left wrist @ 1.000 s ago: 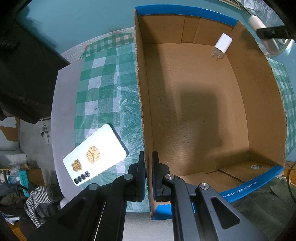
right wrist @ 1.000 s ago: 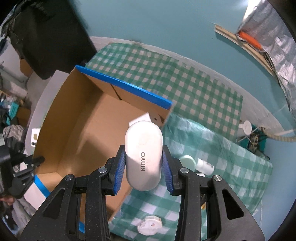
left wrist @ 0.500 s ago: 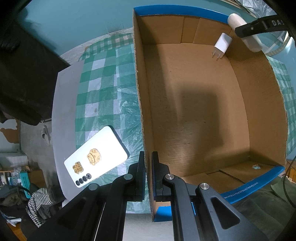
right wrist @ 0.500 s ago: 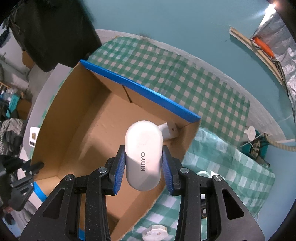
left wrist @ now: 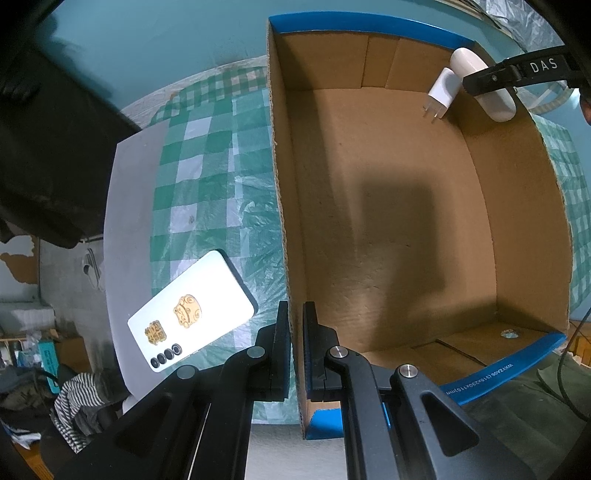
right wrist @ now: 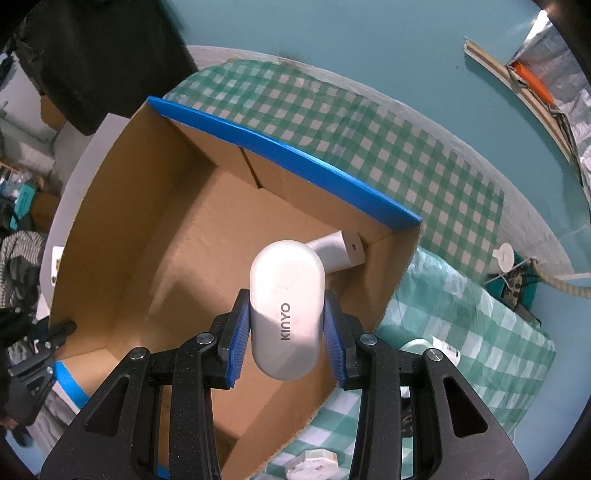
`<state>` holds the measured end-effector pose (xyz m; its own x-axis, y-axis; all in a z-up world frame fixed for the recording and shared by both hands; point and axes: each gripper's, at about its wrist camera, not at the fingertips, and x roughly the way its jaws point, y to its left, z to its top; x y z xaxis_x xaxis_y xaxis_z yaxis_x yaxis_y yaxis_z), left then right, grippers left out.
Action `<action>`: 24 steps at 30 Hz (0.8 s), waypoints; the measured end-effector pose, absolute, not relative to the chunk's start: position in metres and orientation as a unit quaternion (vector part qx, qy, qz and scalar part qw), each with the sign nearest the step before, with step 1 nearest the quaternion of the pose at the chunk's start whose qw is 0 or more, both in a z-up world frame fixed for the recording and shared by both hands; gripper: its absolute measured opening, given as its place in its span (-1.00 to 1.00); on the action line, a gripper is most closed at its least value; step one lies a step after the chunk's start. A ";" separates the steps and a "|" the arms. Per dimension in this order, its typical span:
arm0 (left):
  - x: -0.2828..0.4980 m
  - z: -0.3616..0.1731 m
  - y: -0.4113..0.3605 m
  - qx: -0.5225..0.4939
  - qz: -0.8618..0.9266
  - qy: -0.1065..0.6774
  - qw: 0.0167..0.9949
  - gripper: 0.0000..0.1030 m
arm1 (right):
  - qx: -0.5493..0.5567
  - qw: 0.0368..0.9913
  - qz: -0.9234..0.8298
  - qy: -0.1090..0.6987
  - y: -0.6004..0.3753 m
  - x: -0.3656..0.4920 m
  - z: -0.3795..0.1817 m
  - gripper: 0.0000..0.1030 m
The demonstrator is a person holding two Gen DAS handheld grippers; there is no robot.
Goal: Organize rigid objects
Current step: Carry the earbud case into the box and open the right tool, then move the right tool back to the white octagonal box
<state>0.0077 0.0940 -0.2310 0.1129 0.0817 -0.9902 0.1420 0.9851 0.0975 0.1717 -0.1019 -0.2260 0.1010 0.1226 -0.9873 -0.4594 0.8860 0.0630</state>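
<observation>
Right gripper (right wrist: 287,345) clamped on white KINYO case (right wrist: 286,308), hovering above cardboard box (right wrist: 122,206) near wall charger (right wrist: 338,251). Left gripper (left wrist: 293,354) pinched shut on box wall. Lower beside charger, then release gently.

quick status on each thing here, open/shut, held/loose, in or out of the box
left tongs: shut, clamped on the box's side wall
right tongs: shut on the white KINYO case
white KINYO case: held above the box's far corner
cardboard box: open on top
white charger: loose in the box's far corner
phone: face down on the table outside the box
</observation>
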 end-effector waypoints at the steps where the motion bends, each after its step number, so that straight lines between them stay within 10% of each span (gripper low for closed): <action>1: 0.008 -0.231 0.094 0.083 -0.020 0.666 0.741 -0.90 | -0.131 0.730 0.198 0.641 -0.103 0.172 -0.226 -0.29; 24: 0.003 -0.227 0.096 0.076 -0.016 0.663 0.744 -0.90 | -0.106 0.755 0.182 0.622 -0.130 0.147 -0.185 -0.09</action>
